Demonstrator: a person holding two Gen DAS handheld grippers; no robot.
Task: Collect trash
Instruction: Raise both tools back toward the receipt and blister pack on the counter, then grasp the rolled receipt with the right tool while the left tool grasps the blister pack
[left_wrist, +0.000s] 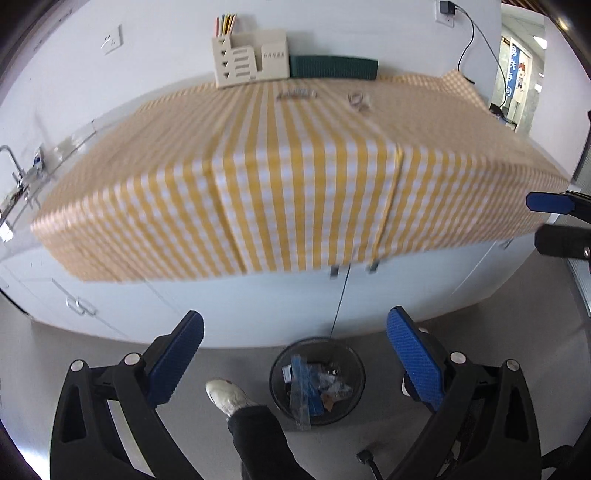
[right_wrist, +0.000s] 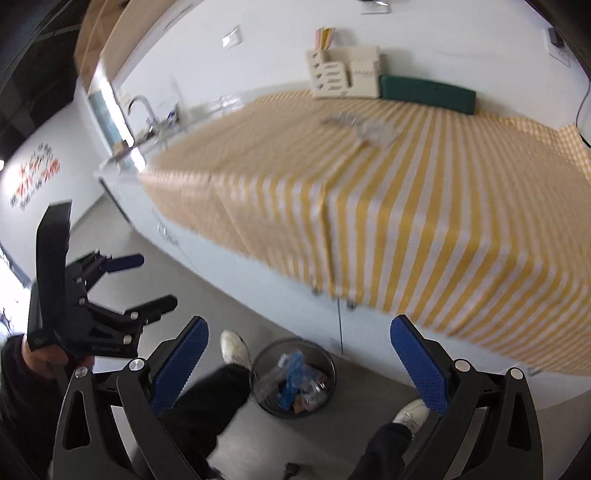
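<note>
- Nearest, the left gripper (left_wrist: 295, 354) is held out over the floor with its blue-padded fingers (left_wrist: 177, 360) spread wide and nothing between them.
- The right gripper (right_wrist: 299, 360) is held the same way, fingers (right_wrist: 421, 365) wide apart and empty; in its view the left gripper shows again at the left, gripped by a hand (right_wrist: 35, 360) in a dark sleeve.
- Below both stands the person, dark trousers and white shoes (left_wrist: 227, 397), one foot just left of the bin and the other (right_wrist: 410, 411) to its right.
- On the grey floor between the feet sits a round dark mesh waste bin (left_wrist: 317, 380), close to the cabinet front. It already holds trash (left_wrist: 314, 384): blue wrappers, clear plastic and a small brown scrap.
- Behind the bin rises a white cabinet (left_wrist: 221, 306) with metal handles, covered by a yellow-and-white checked tablecloth (left_wrist: 295, 184) that hangs over its near edge.
- On the far part of the cloth lie two pieces still uncollected: a flat clear wrapper (left_wrist: 295, 94) and, to its right, a small crumpled clear scrap (left_wrist: 358, 100). Both are blurred, so detail is hard to tell.
- At the far edge, against the white wall, stands a cream desk organiser (left_wrist: 249, 59) with coloured sticks in it, and a dark green ribbed case (left_wrist: 332, 66) touches its right side.
- Far left there is a sink tap (right_wrist: 142, 107); a black cable (left_wrist: 469, 40) hangs from a wall socket at far right.
</note>
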